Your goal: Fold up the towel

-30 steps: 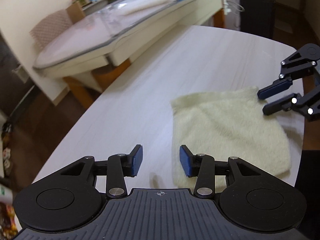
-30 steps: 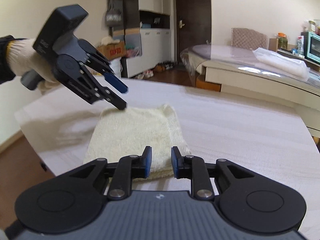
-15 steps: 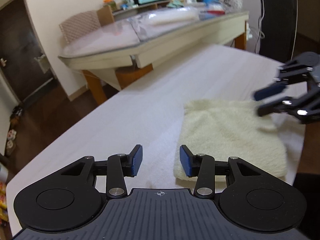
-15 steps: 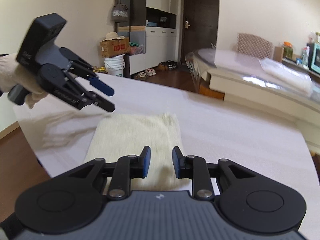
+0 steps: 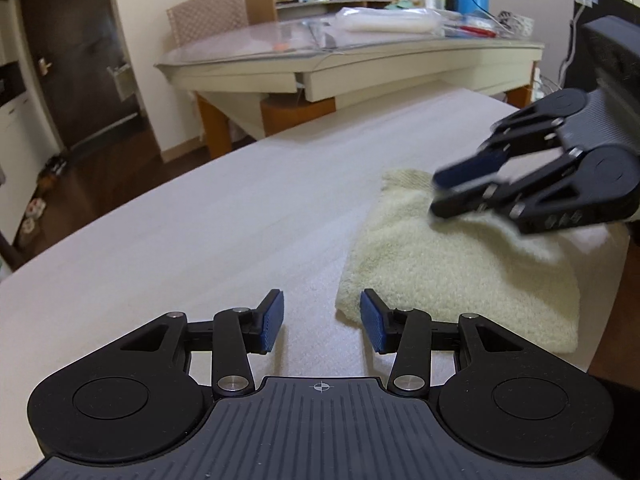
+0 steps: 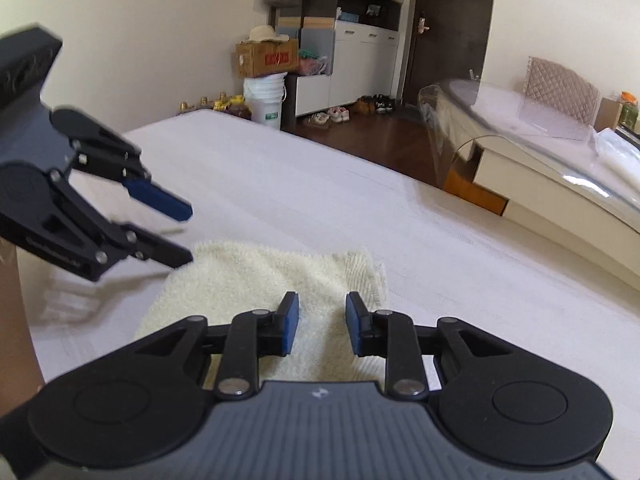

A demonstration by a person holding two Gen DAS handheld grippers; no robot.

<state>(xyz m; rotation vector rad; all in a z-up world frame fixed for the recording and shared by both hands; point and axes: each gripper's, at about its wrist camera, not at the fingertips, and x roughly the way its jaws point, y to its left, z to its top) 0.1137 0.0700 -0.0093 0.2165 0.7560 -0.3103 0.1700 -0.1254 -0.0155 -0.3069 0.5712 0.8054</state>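
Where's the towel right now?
The towel lies folded on the white table, right of the open left gripper and just under the open right gripper.

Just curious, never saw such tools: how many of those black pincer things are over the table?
2. The left gripper hovers beside the towel; the right gripper hovers over it. Both open.

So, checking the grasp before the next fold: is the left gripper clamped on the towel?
No. The left gripper is open, its pads apart over the bare table, beside the towel edge.
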